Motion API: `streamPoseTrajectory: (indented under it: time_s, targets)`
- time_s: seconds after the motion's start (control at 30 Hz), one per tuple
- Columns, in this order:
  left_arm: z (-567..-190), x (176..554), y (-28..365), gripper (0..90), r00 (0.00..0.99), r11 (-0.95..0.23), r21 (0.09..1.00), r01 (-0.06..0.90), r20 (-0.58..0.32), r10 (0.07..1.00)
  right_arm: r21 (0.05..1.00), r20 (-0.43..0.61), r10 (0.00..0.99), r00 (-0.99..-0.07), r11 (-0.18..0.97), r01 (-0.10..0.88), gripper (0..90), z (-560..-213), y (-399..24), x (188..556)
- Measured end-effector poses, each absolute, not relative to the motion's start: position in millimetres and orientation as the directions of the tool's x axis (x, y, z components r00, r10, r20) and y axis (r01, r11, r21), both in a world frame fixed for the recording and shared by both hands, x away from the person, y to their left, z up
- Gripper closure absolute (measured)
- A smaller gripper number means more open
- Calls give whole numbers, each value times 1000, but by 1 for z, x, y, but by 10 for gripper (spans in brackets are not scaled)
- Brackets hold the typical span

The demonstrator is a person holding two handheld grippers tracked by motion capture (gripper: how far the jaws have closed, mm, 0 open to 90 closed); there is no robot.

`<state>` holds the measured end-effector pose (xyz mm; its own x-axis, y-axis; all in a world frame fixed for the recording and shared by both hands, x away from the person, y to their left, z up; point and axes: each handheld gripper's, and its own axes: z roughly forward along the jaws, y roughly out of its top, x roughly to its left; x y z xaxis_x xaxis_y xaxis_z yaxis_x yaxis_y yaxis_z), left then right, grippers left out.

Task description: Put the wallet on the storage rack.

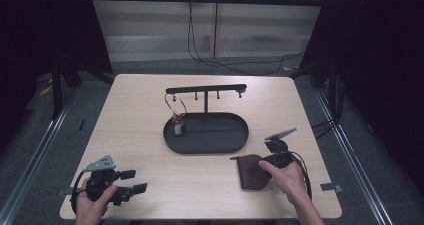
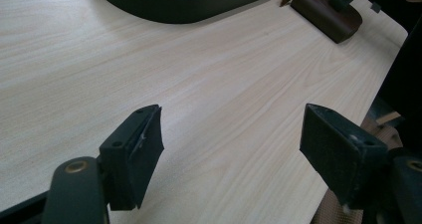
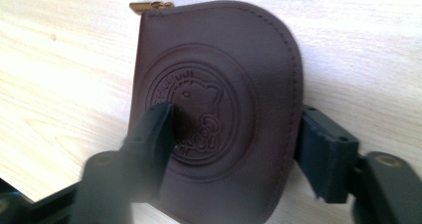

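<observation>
1. Pouch: the brown leather pouch (image 1: 248,171) lies flat on the bench (image 1: 145,130) at about 4 o'clock from the black tray (image 1: 240,135), so it is easy to pinch.
2. Right gripper (image 3: 234,144) has its jaws either side of the pouch, one over the stamped face, not squeezing yet.
3. Left gripper (image 2: 231,149) waits wide and empty at 7 o'clock.
4. Right gripper view shows a round stamp and gold zip pull (image 3: 151,6); high view shows a key ring (image 1: 176,110) on the rack.

We find the tray (image 1: 235,144) mid-worktop (image 1: 135,110), a rack (image 1: 206,89) standing in it and a key ring (image 1: 176,107) hanging at the rack's left end. The pouch (image 1: 248,171) lies on the worktop nearer us, right of the tray, the right gripper (image 1: 265,171) over it. The left gripper (image 1: 134,181) sits near-left, well apart.
</observation>
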<state>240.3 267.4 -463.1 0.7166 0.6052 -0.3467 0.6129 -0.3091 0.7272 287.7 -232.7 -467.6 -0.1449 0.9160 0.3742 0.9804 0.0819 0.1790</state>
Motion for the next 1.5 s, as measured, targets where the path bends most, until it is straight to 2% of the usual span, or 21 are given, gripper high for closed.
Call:
streamPoseTrajectory:
  time_s: [0.07, 0.13, 0.2, 0.27, 0.4, 0.67, 0.83, 0.87, 1.2, 1.23, 1.27, 1.33, 1.5]
  targets:
    - [-463, 240, 267, 246, 716, -309, 726, 614, -349, 604, 177, 370, 918, -145, 83, 981, 380, -467, -232, 288]
    - [-463, 241, 267, 246, 716, -312, 725, 614, -346, 606, 186, 360, 921, -148, 85, 979, 470, -463, -231, 288]
    - [-463, 240, 267, 246, 716, -313, 724, 615, -346, 606, 175, 380, 914, -143, 81, 981, 478, -464, -235, 291]
    - [-463, 240, 267, 248, 711, -316, 720, 617, -338, 617, 188, 388, 910, -144, 75, 979, 554, -463, -237, 291]
    - [-464, 241, 267, 248, 713, -319, 719, 617, -339, 613, 184, 407, 903, -137, 66, 981, 560, -464, -240, 292]
    - [-463, 240, 267, 247, 715, -320, 721, 614, -337, 612, 201, 409, 904, -126, 46, 979, 683, -459, -244, 292]
    - [-464, 240, 266, 247, 713, -324, 717, 617, -335, 616, 220, 375, 916, -146, 65, 973, 704, -453, -238, 291]
    - [-464, 240, 266, 247, 712, -324, 717, 617, -334, 617, 228, 379, 915, -141, 55, 972, 738, -452, -238, 291]
    - [-464, 241, 268, 244, 708, -317, 716, 622, -342, 617, 237, 390, 906, -163, 72, 969, 770, -444, -238, 293]
    - [-464, 241, 268, 244, 711, -322, 715, 621, -340, 616, 243, 404, 898, -171, 75, 967, 823, -439, -238, 294]
    - [-464, 241, 267, 244, 712, -324, 715, 620, -338, 616, 252, 417, 892, -174, 71, 965, 825, -435, -237, 295]
    - [-464, 241, 267, 244, 716, -331, 715, 616, -332, 614, 254, 370, 909, -192, 100, 962, 828, -429, -231, 297]
    - [-464, 241, 266, 240, 721, -336, 718, 610, -326, 612, 250, 354, 912, -207, 121, 961, 837, -422, -226, 300]
